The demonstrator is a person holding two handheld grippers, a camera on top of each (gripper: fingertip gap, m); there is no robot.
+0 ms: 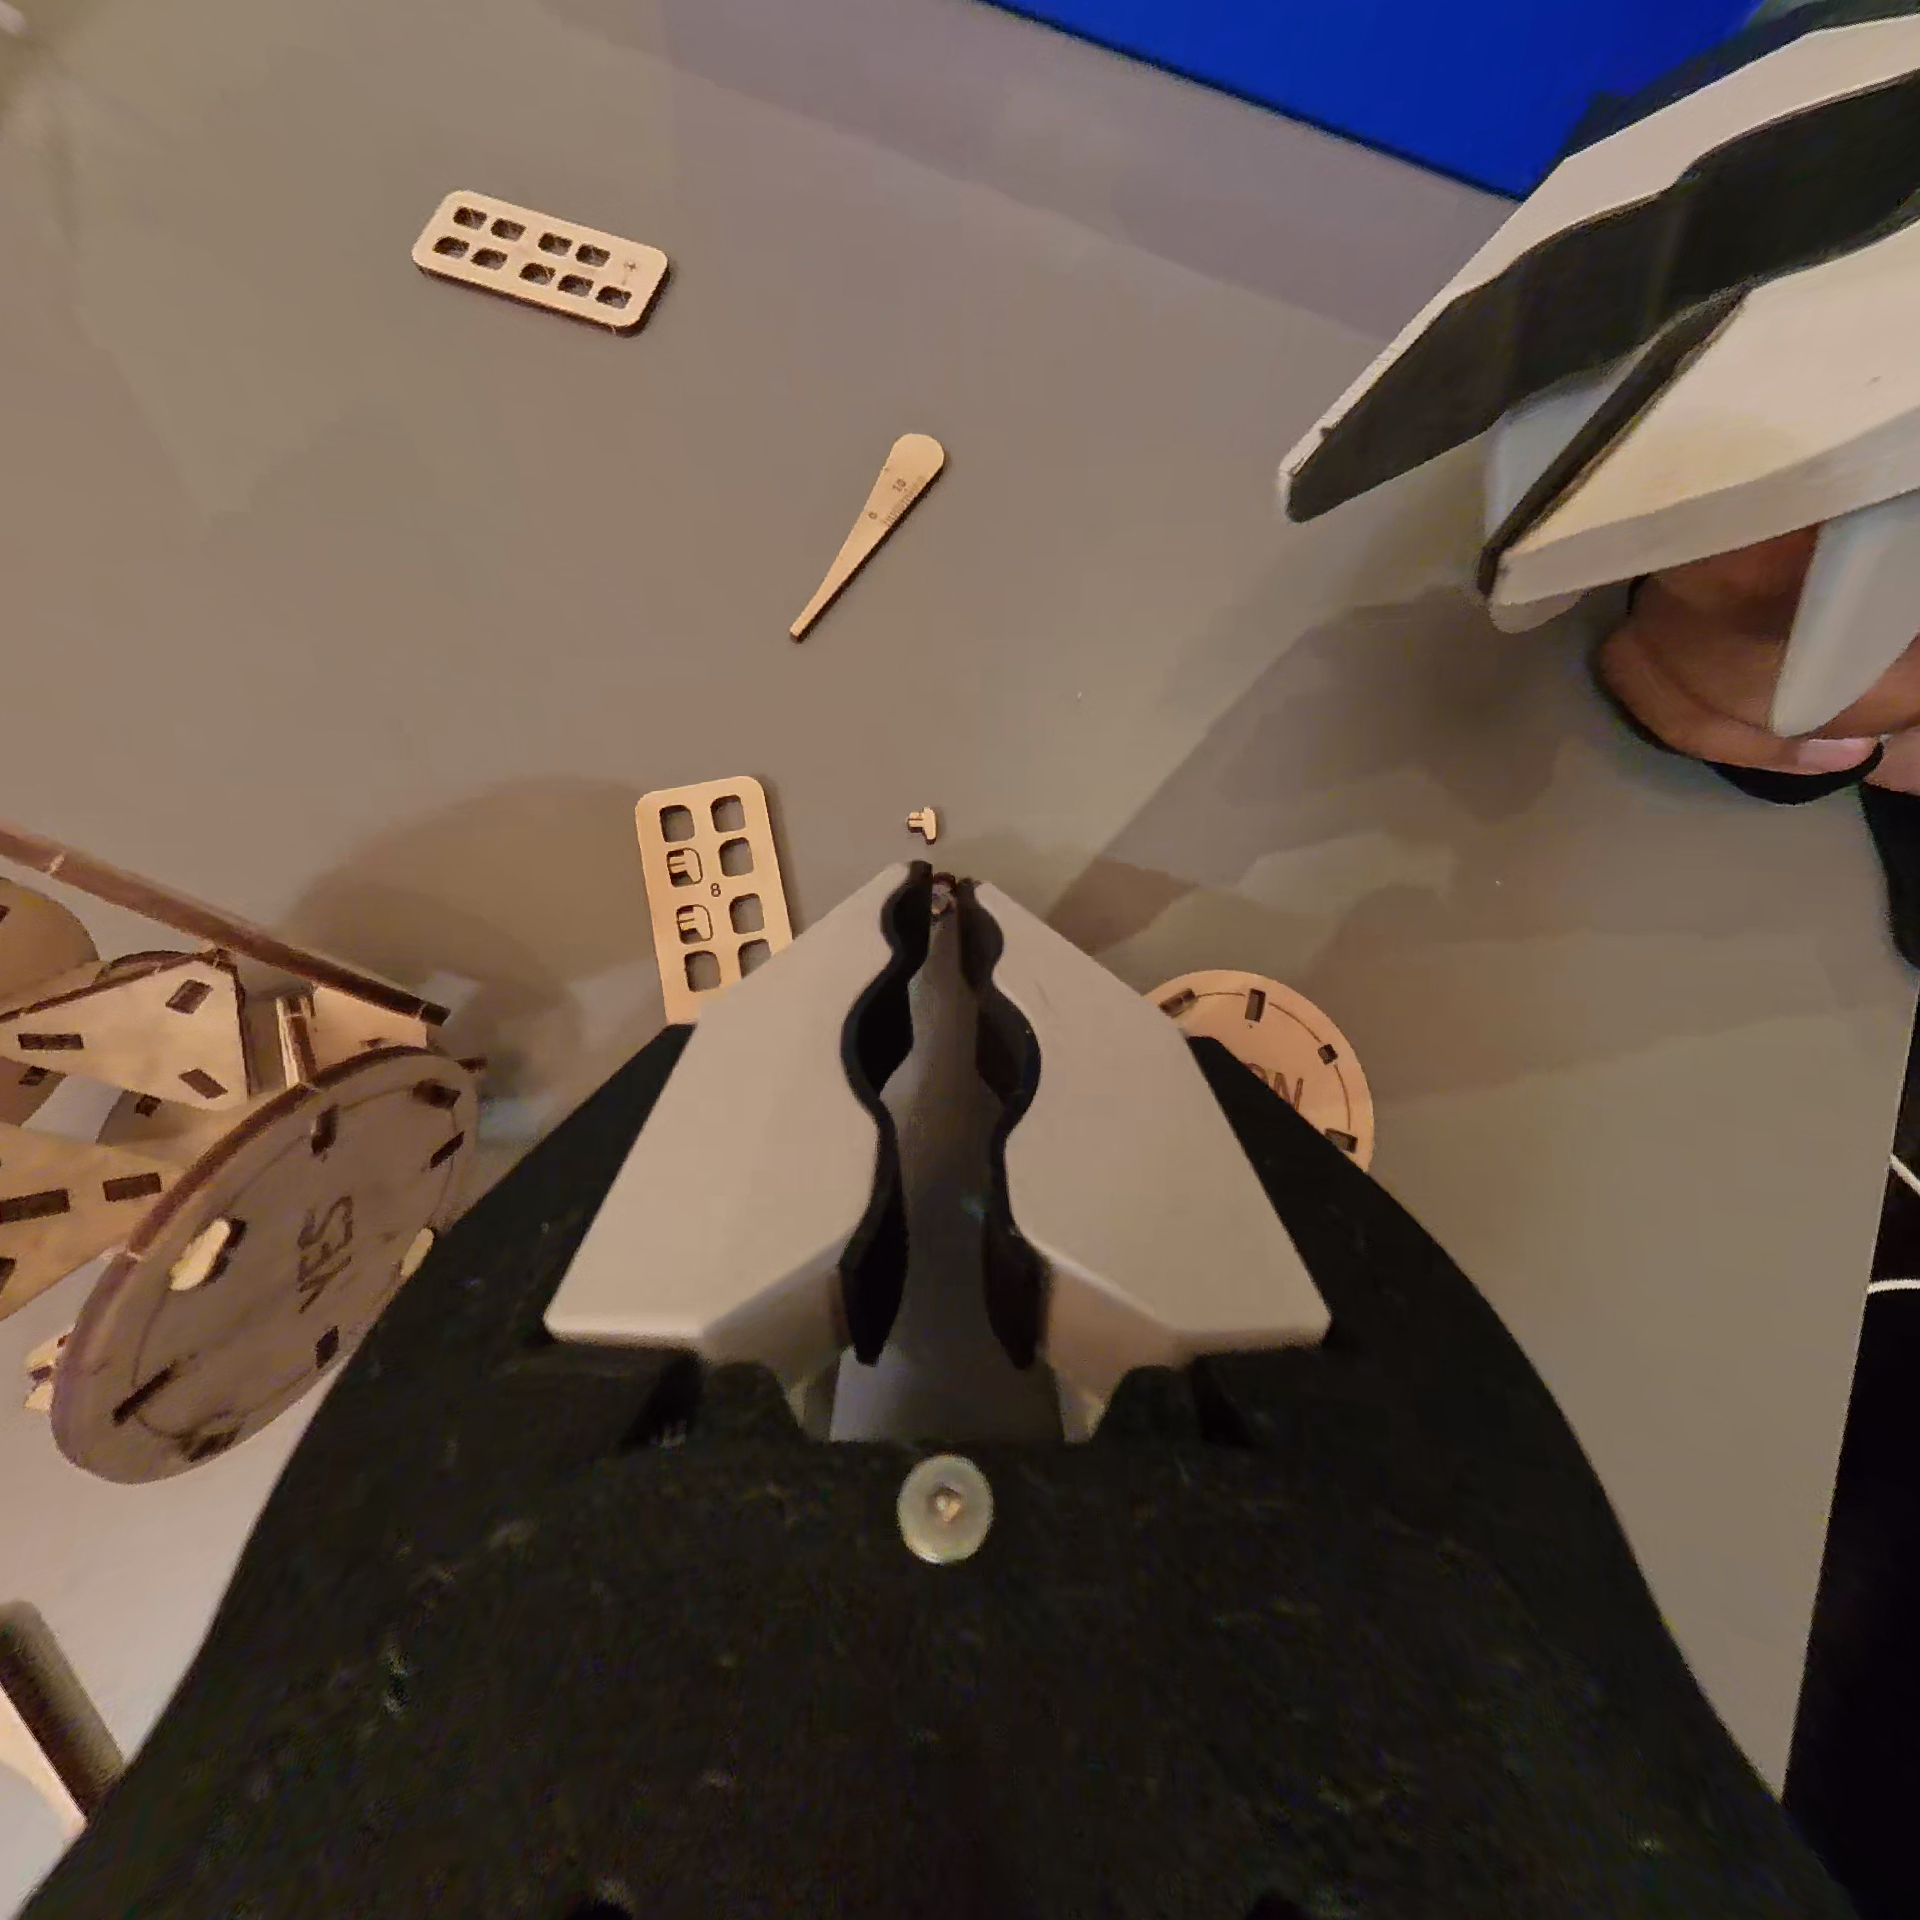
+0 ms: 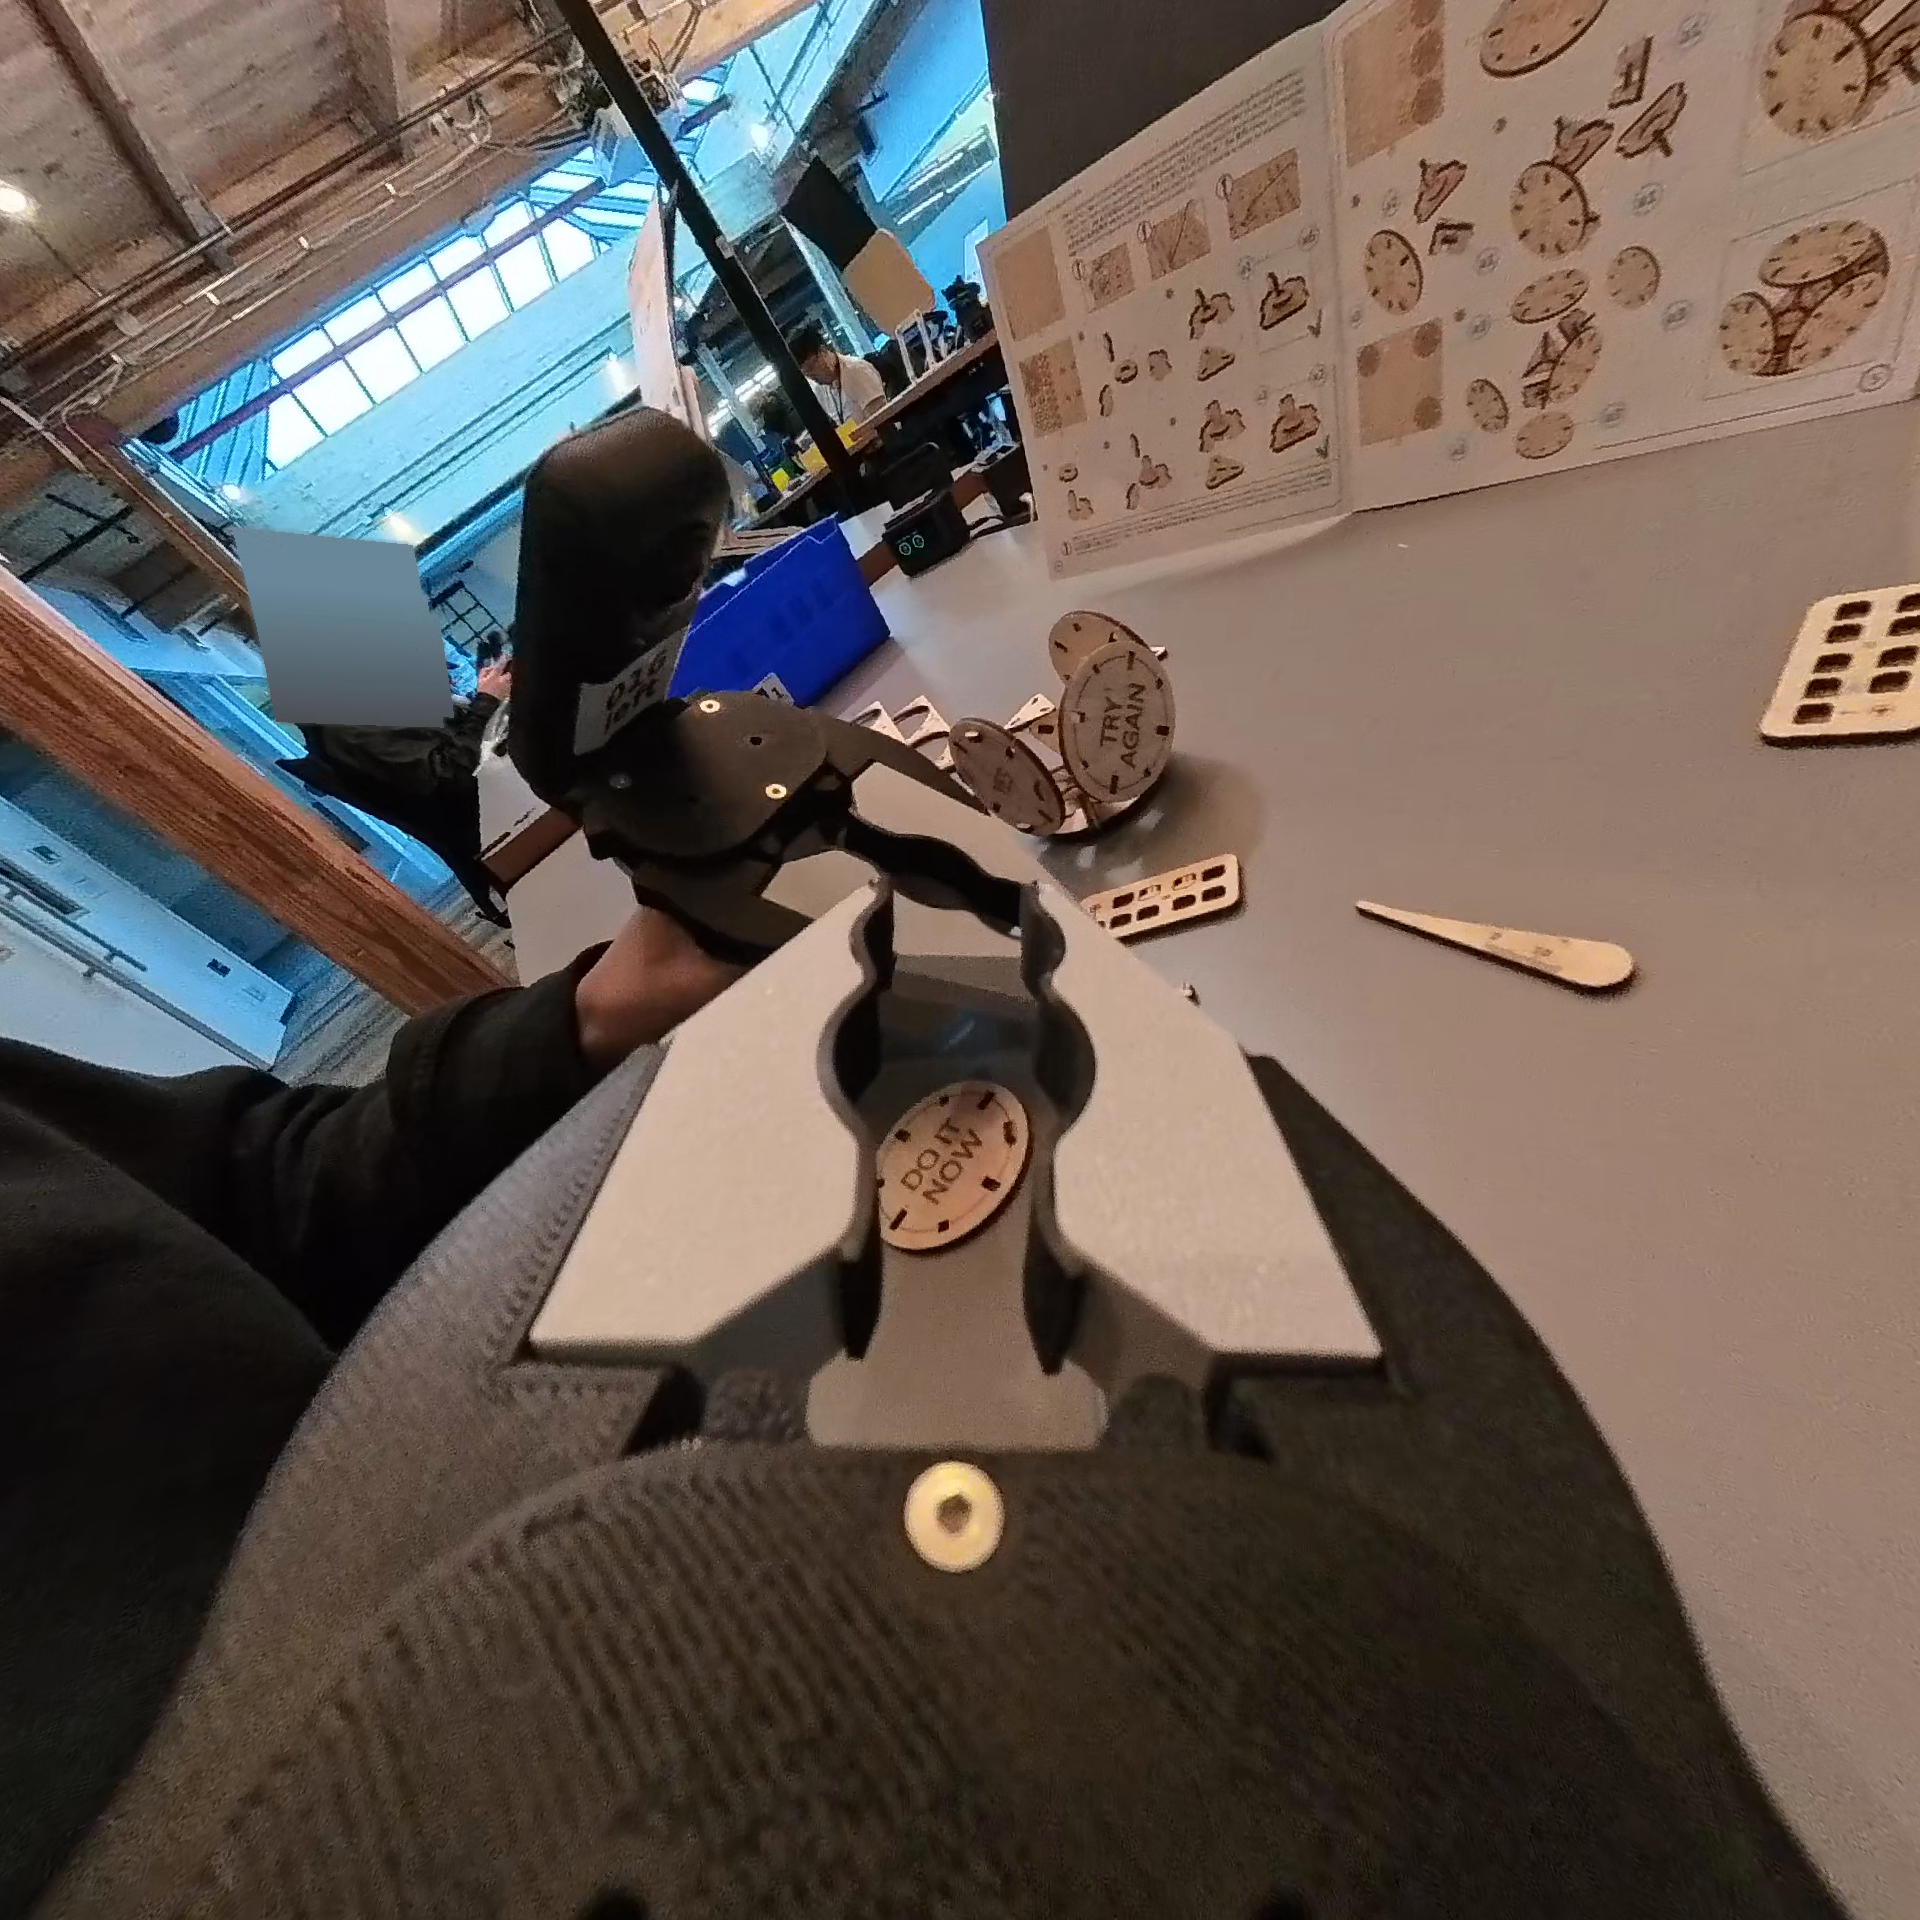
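Two tools: left tool (image 1: 940,883) pinched shut on what looks like a tiny pale wooden peg (image 1: 940,902), with a matching loose peg (image 1: 923,824) just ahead on the grey desk (image 1: 1143,520). The right tool (image 2: 951,904) is part-open and holding nothing.

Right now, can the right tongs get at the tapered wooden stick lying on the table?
Probably yes. The right tongs stand open with nothing between their tips, and the tapered wooden stick lies flat on bare grey table just off to their side, with nothing over it. The left tongs sit on the other side.
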